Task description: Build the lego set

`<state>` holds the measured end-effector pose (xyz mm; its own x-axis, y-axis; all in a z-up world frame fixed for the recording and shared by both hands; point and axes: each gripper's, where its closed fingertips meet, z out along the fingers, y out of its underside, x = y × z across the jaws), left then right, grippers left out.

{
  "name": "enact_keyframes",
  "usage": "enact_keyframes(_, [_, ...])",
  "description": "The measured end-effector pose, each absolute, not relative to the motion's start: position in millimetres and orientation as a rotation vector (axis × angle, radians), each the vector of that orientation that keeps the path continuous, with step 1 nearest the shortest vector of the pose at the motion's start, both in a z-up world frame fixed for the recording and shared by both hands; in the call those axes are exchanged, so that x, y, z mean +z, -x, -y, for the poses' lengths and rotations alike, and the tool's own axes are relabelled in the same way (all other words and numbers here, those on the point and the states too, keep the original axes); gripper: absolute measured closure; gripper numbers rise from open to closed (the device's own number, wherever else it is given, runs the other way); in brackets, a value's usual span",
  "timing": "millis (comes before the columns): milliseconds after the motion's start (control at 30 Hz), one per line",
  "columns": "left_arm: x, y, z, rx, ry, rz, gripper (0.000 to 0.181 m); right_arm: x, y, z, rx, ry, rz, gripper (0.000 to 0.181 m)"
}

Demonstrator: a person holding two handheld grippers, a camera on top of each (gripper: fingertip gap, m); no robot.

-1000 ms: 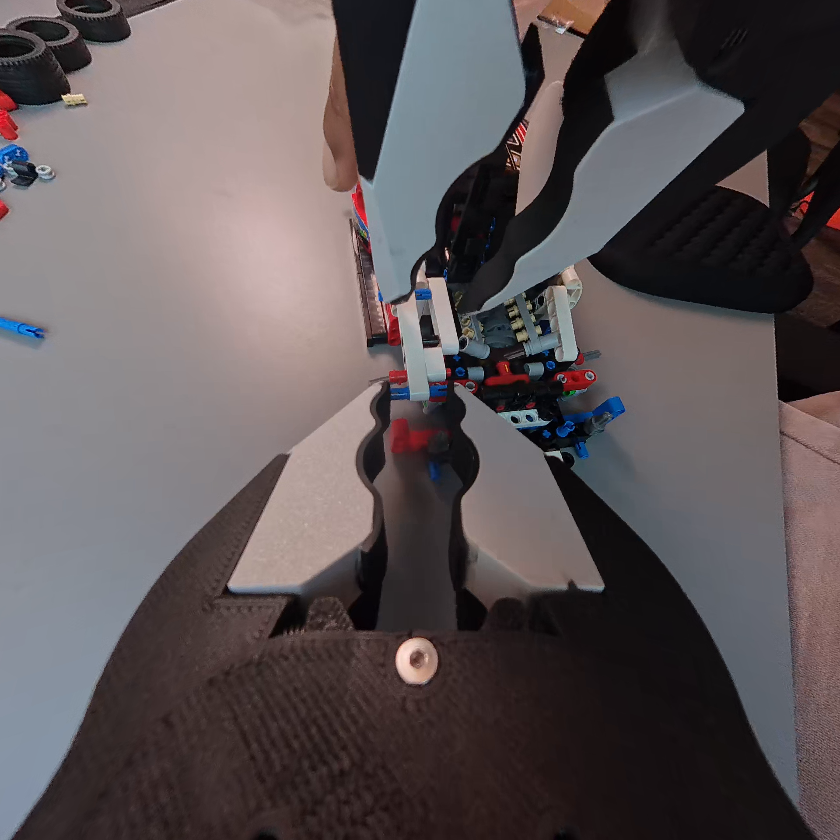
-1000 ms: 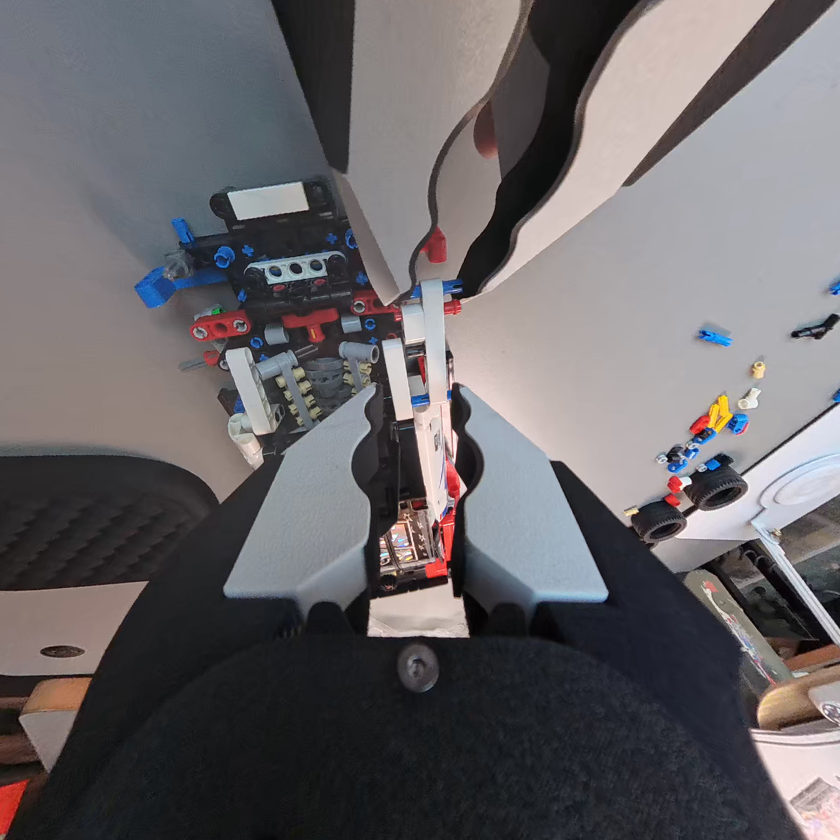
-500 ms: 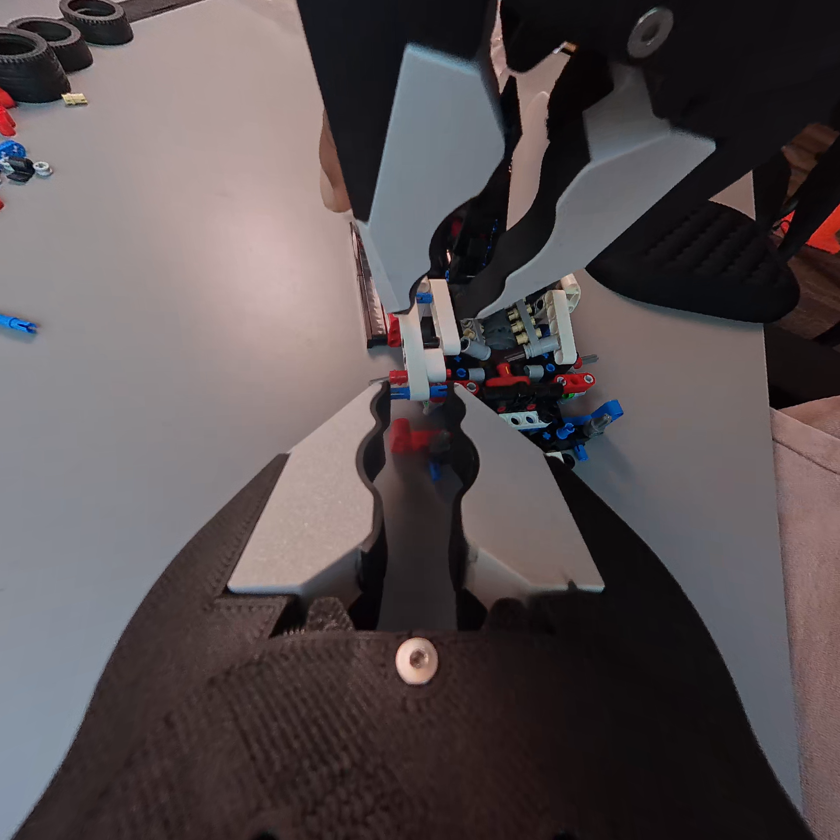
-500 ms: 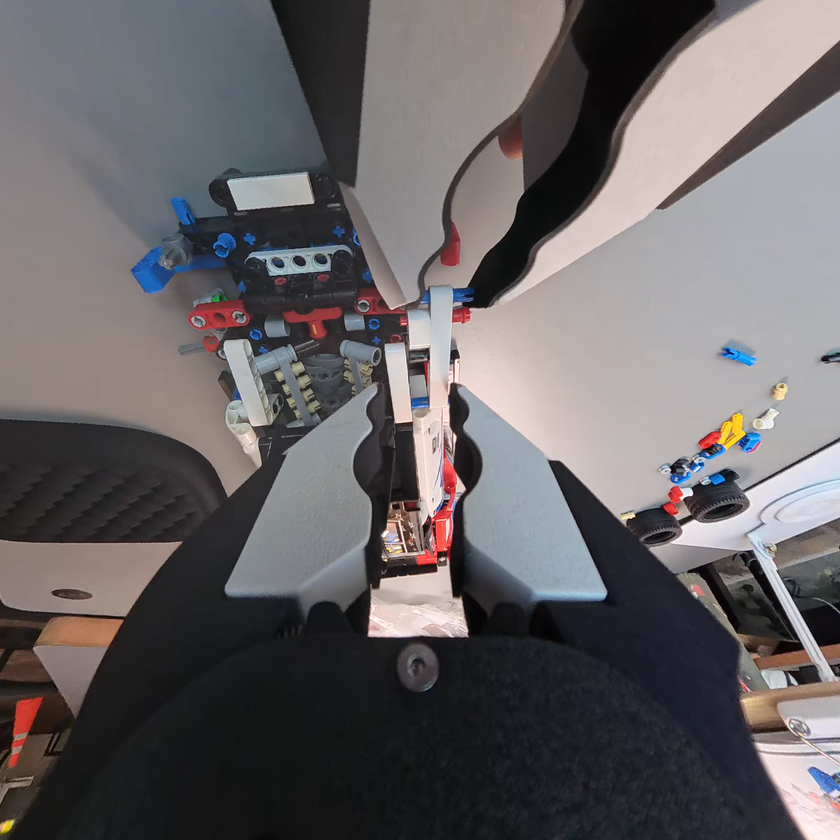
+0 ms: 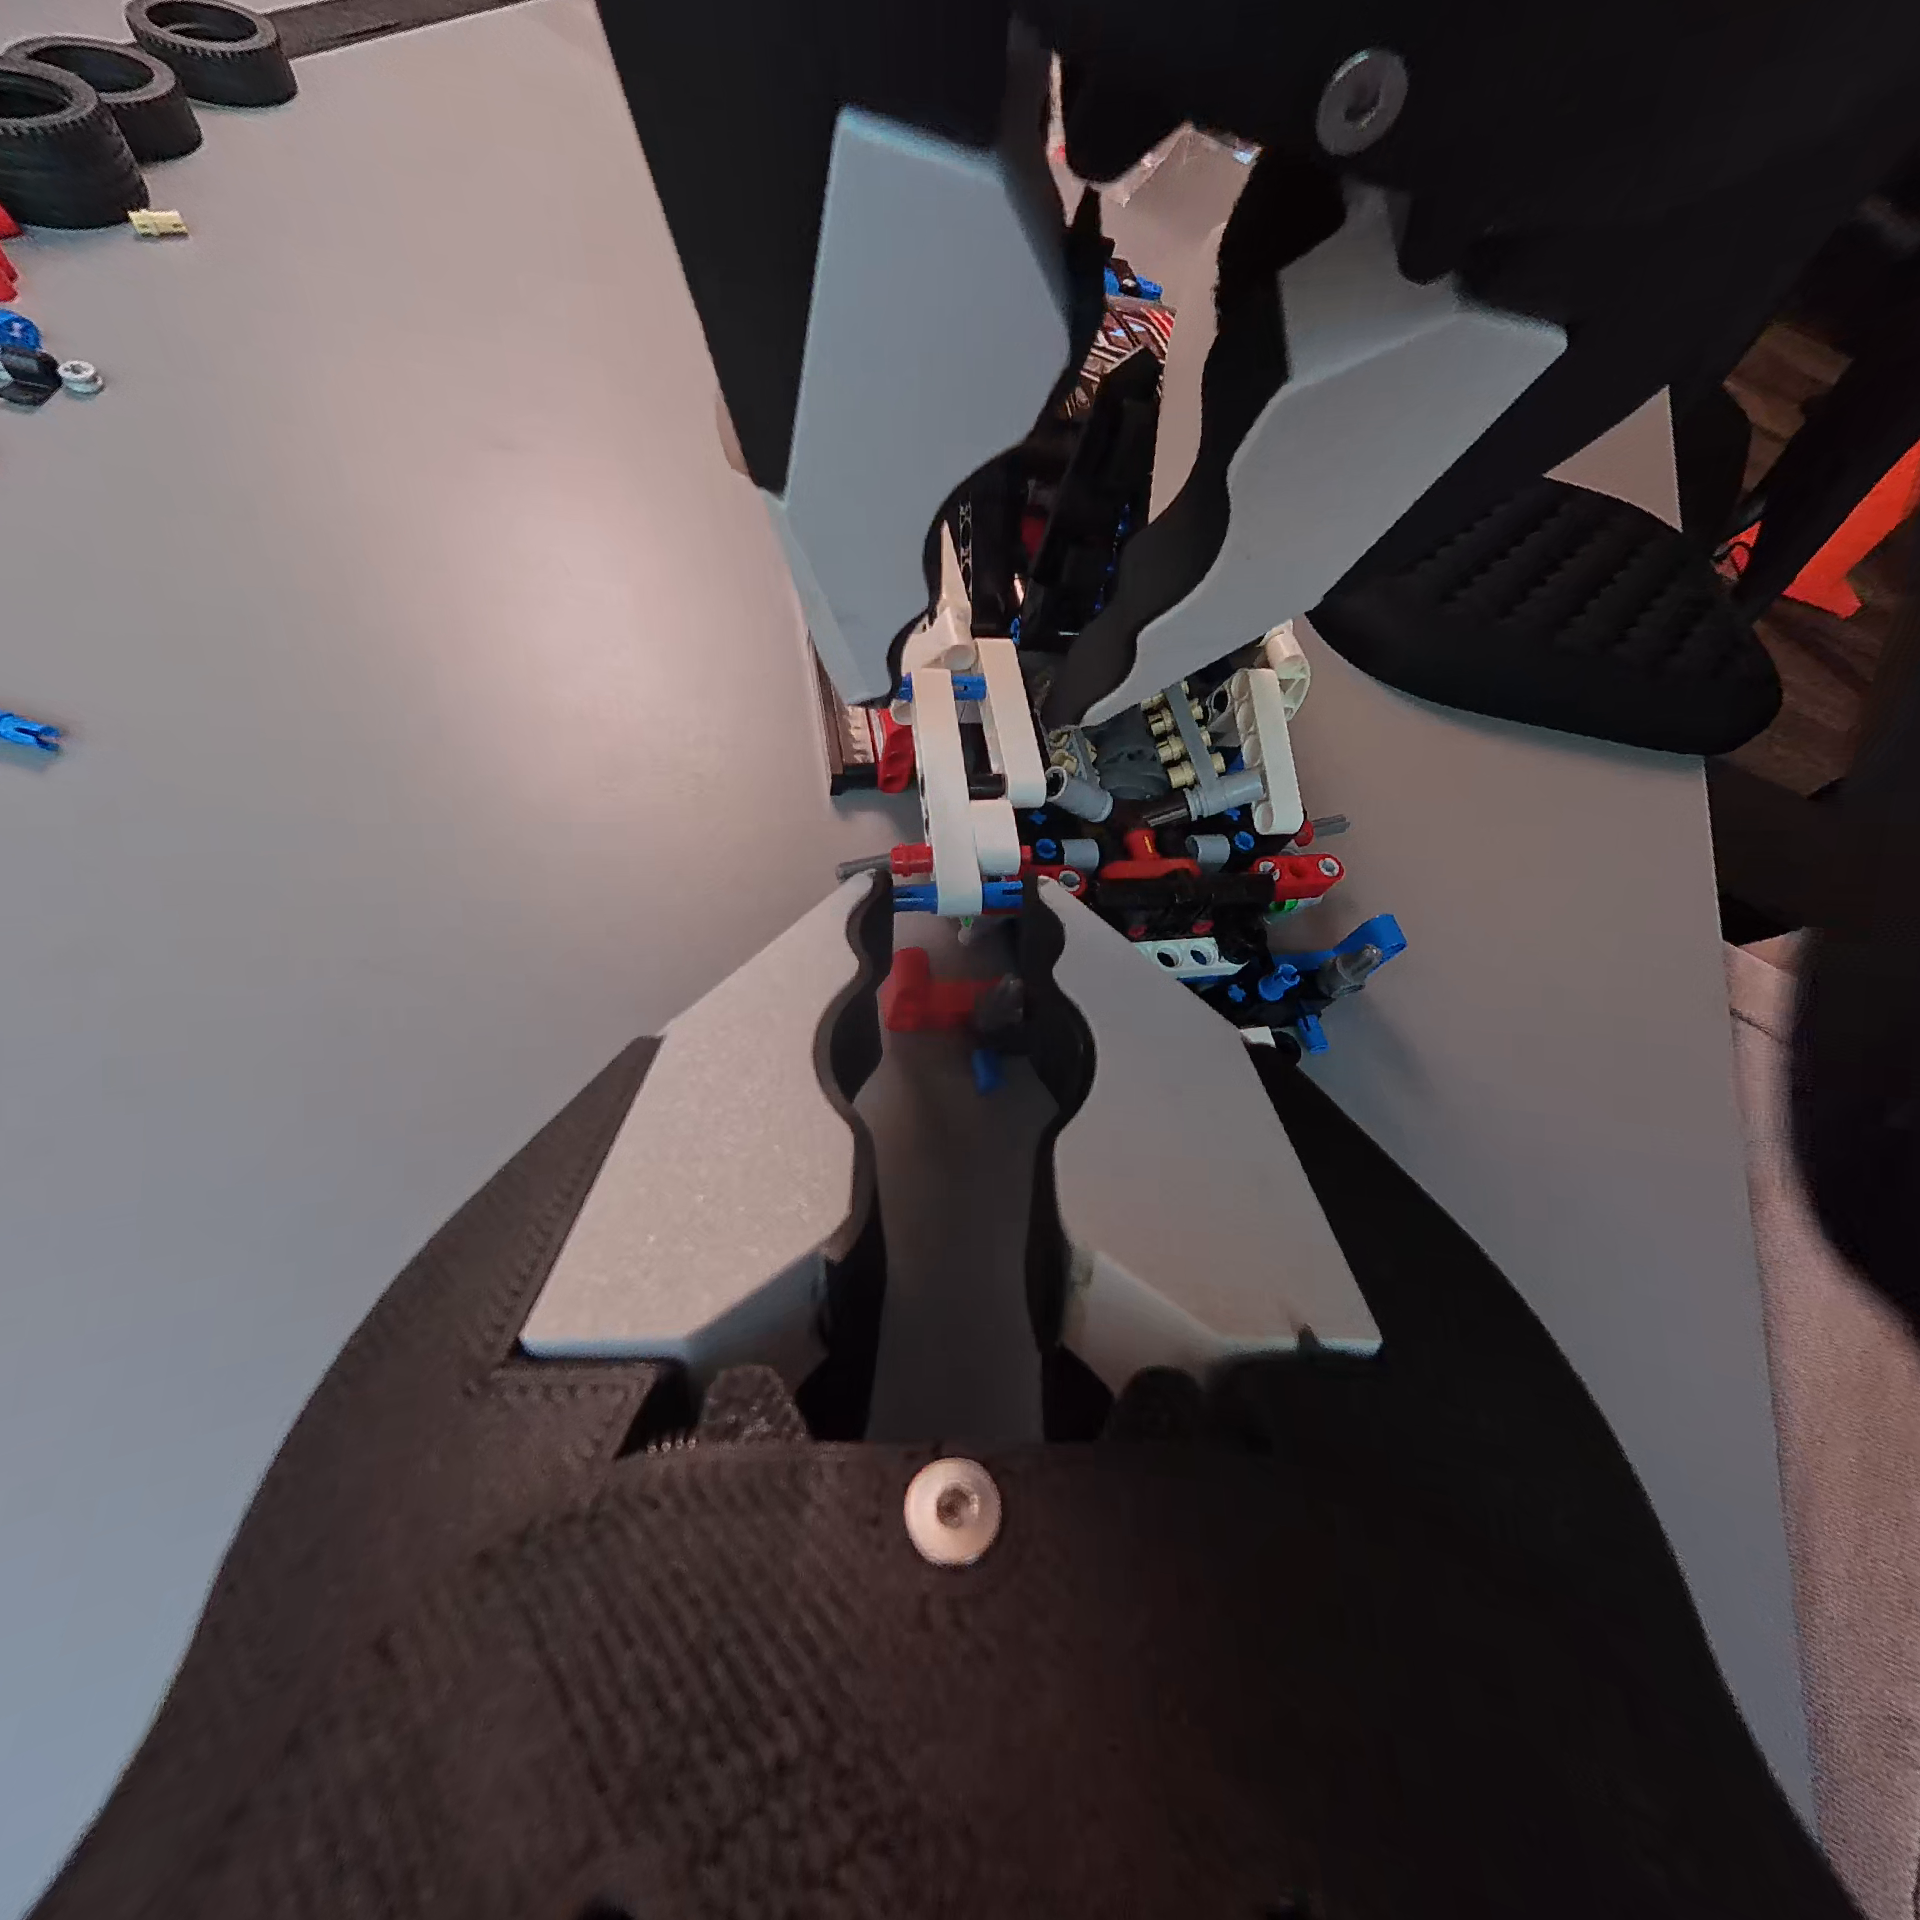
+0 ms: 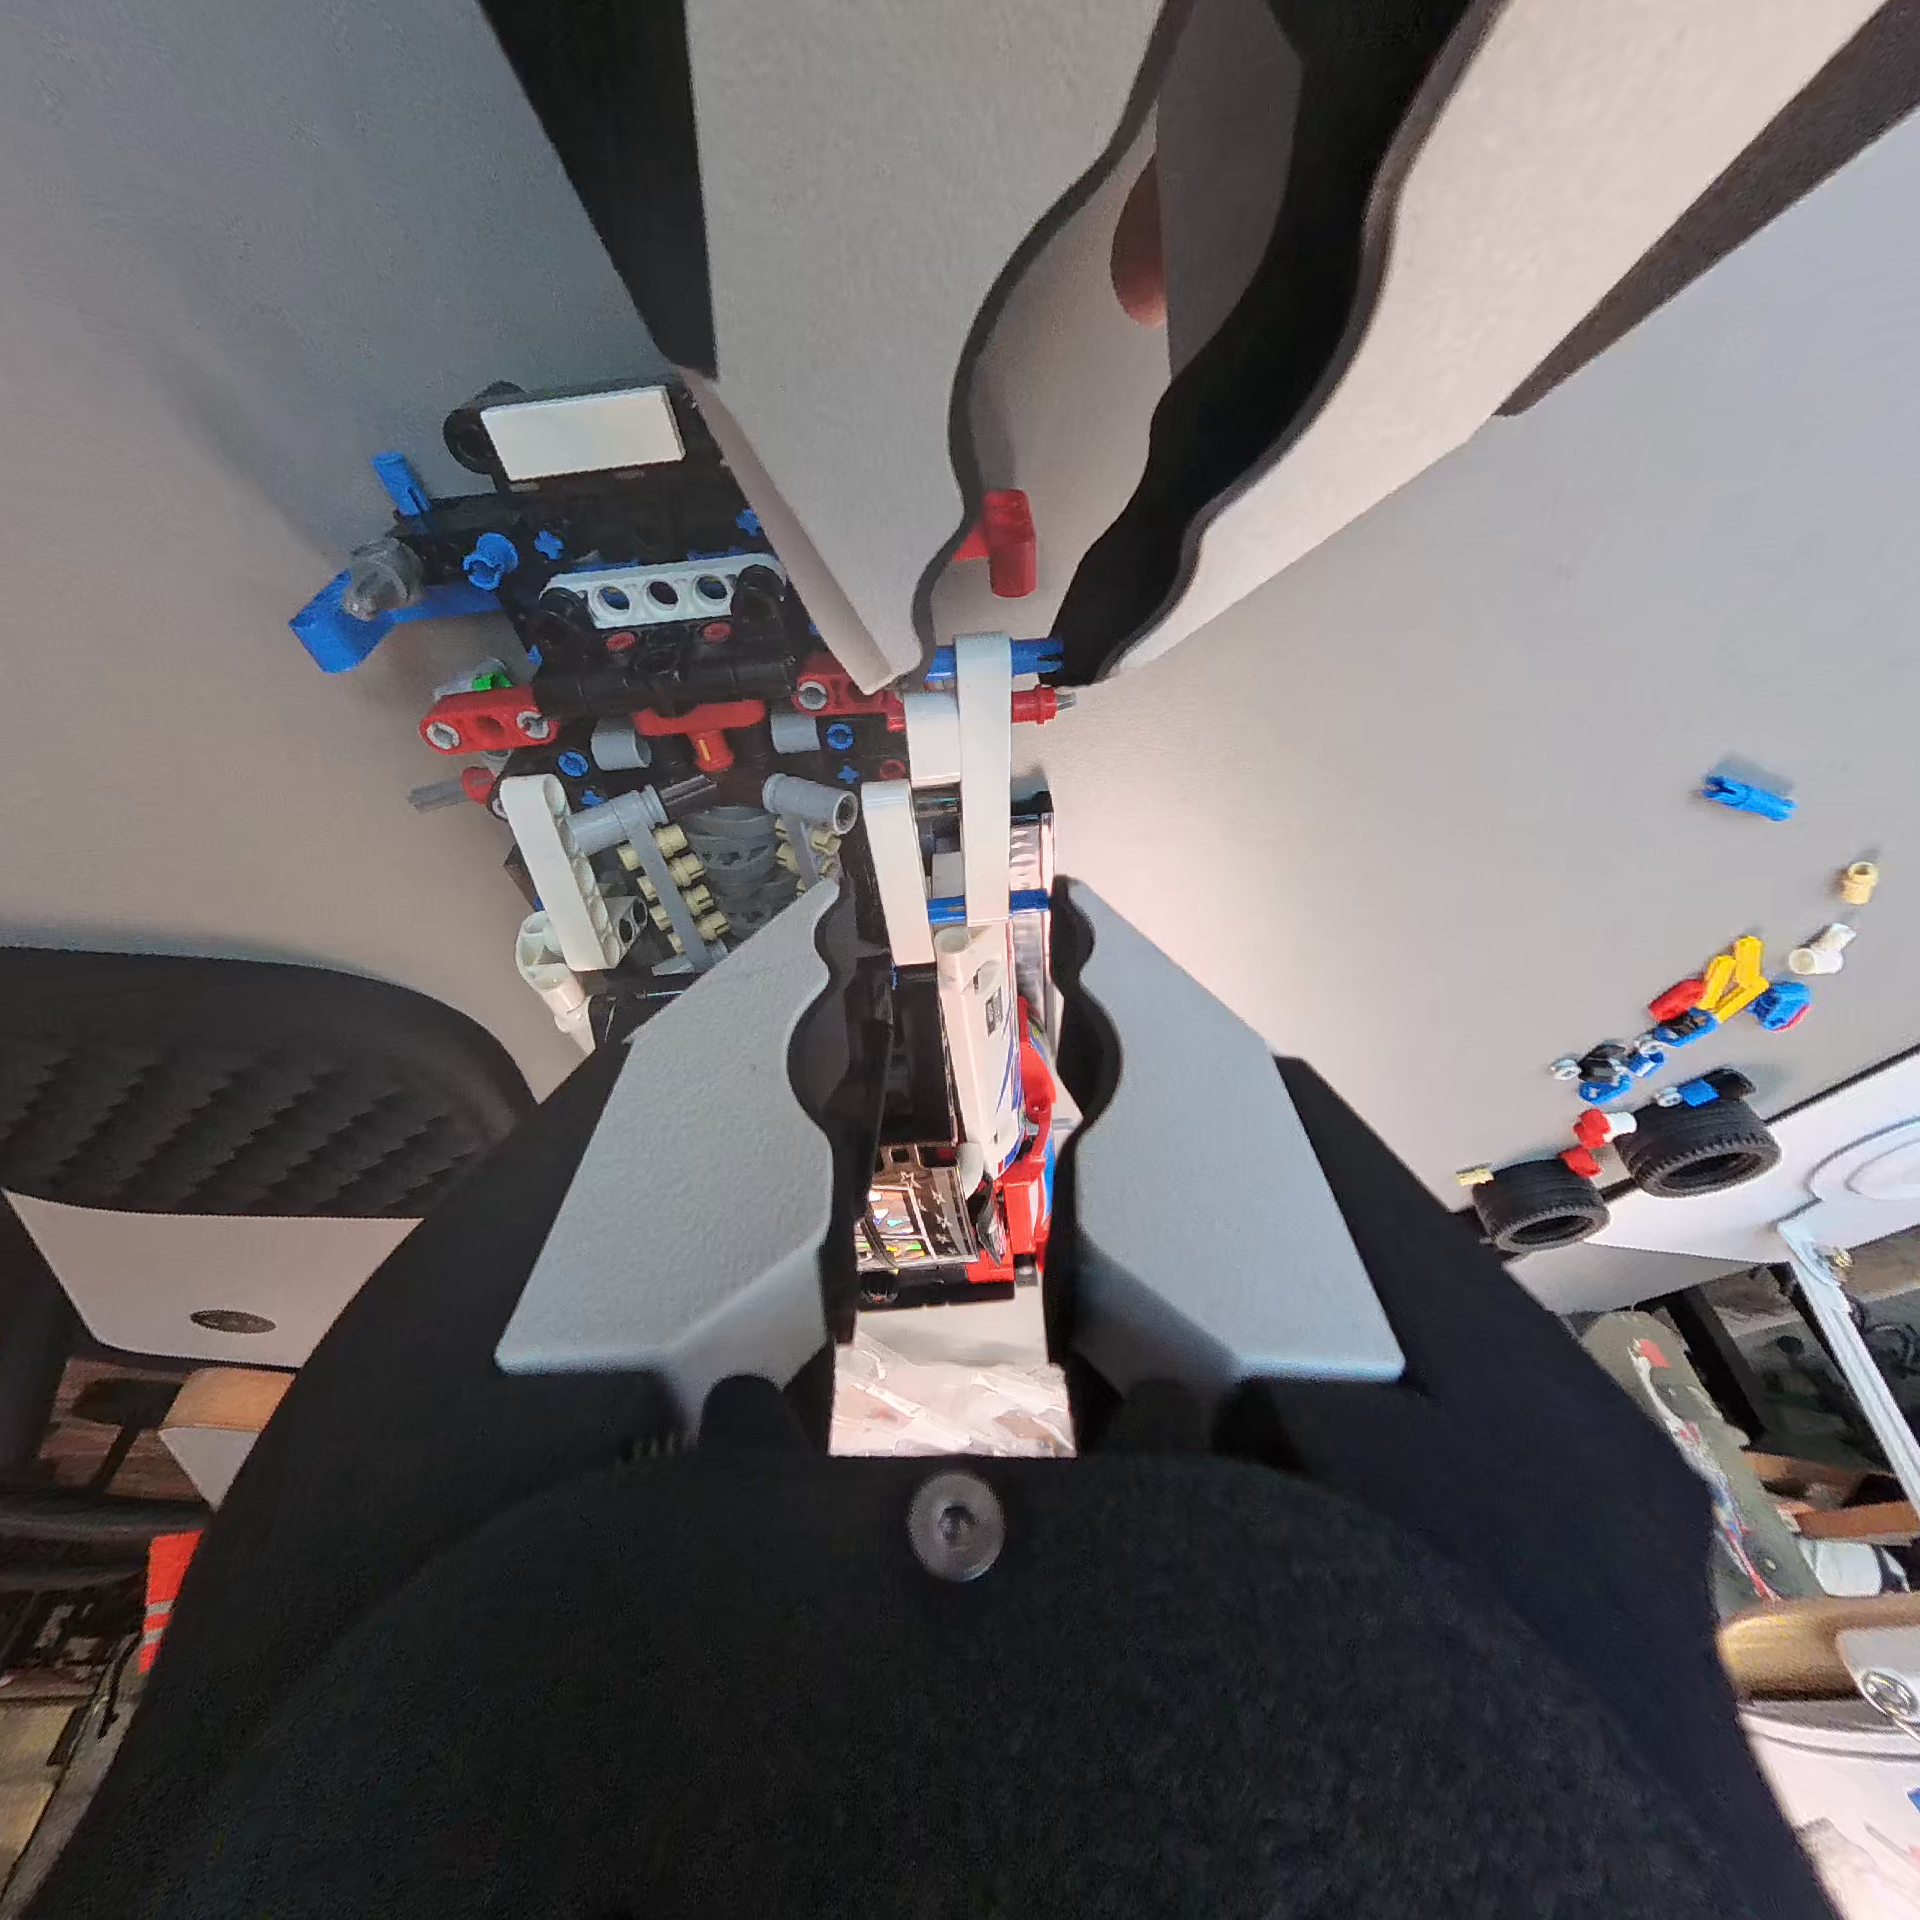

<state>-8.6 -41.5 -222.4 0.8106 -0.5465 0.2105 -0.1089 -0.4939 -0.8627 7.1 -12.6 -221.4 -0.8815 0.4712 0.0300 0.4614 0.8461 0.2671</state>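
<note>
The lego model (image 5: 1122,790), a black frame with white beams, red and blue pins and a grey engine block, lies on the grey table (image 5: 364,623). My right gripper (image 6: 945,894) is shut on the model's white and red body end (image 6: 987,1039). It shows at the top of the left wrist view (image 5: 982,701). My left gripper (image 5: 966,888) faces it and is shut on a small red connector (image 5: 925,1003). Its tips sit at the blue pins of the model's white beams (image 5: 966,790). From the right wrist view the left gripper (image 6: 987,670) and the red connector (image 6: 1003,540) show above.
Black tyres (image 5: 62,156) and loose small pieces (image 5: 31,364) lie at the table's far left, with a lone blue pin (image 5: 26,732). They also show in the right wrist view: tyres (image 6: 1694,1143), pieces (image 6: 1725,987). A black chair (image 5: 1538,623) stands past the table edge. Both grippers' tips are close together, under 4 cm apart.
The right gripper has tipped up and come closer to the left wrist camera, still holding the model. The left gripper keeps the red connector at the white beams.
</note>
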Motion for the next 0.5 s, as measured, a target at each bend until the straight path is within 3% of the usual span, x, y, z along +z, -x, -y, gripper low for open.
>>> enact_keyframes(333, [-220.2, 5.7, 42.7, -0.569, 2.019, -0.515, 0.155, -222.6, -10.7, 7.7, 0.475, -0.786, -2.939, 0.143])
enact_keyframes(500, [-218.6, 5.0, 42.1, -0.568, 2.005, -0.519, 0.155, -223.3, -13.9, 8.2, 0.482, -0.768, -2.918, 0.150])
